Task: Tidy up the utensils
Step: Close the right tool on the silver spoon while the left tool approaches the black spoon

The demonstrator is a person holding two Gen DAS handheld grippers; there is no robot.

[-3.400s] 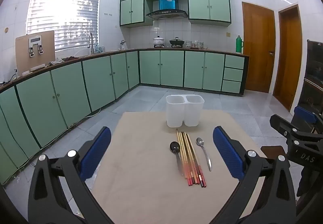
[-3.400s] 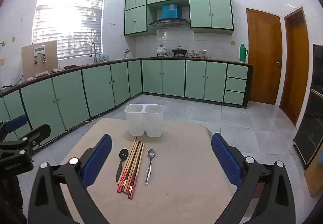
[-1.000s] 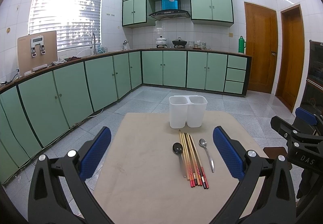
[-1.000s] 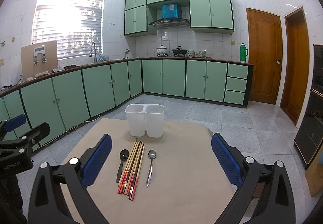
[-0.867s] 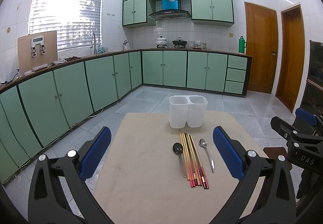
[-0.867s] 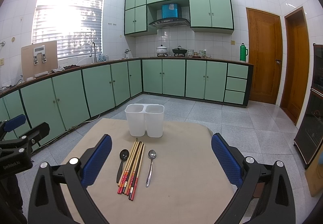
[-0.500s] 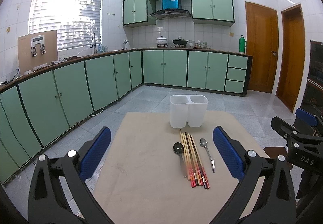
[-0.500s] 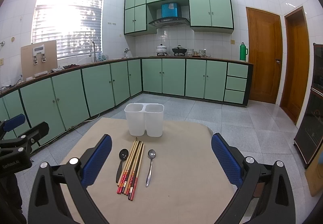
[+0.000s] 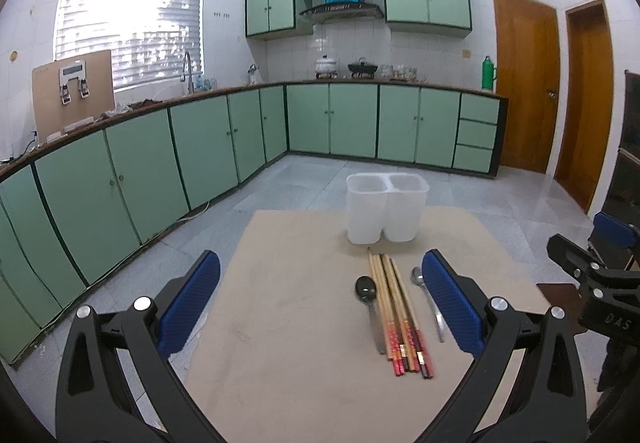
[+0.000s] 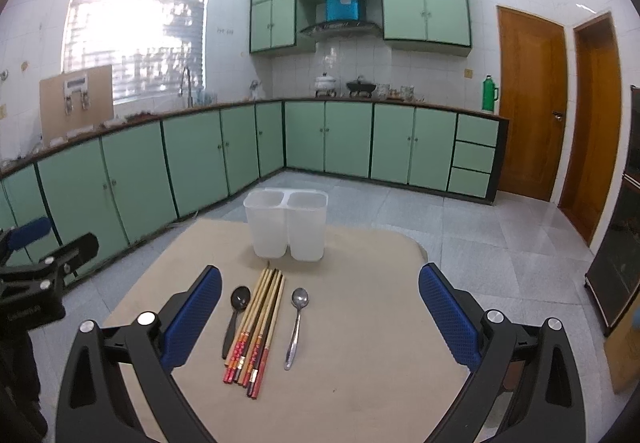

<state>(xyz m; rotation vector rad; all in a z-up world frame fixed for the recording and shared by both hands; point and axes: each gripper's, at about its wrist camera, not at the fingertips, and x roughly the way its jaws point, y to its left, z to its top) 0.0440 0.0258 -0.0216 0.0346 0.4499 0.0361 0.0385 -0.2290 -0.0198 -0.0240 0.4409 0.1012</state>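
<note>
A white two-compartment utensil holder (image 9: pixel 386 208) (image 10: pixel 286 223) stands empty at the far side of a beige table (image 9: pixel 288 323) (image 10: pixel 360 343). In front of it lie a black spoon (image 9: pixel 370 307) (image 10: pixel 236 313), a bundle of several chopsticks with red ends (image 9: pixel 398 313) (image 10: pixel 258 321), and a silver spoon (image 9: pixel 430 301) (image 10: pixel 297 323). My left gripper (image 9: pixel 320 303) is open and empty, above the table's near left part. My right gripper (image 10: pixel 320 311) is open and empty, above the near edge, with the utensils between its fingers in view.
Green kitchen cabinets (image 9: pixel 200 147) run along the left and back walls. Wooden doors (image 10: pixel 532 103) stand at the right. Tiled floor surrounds the table. The other gripper shows at the edge of each view: at the right (image 9: pixel 592 275) and at the left (image 10: pixel 40 263).
Both grippers have drifted slightly; the right one has tipped down and moved a little nearer the utensils. Nothing on the table has moved.
</note>
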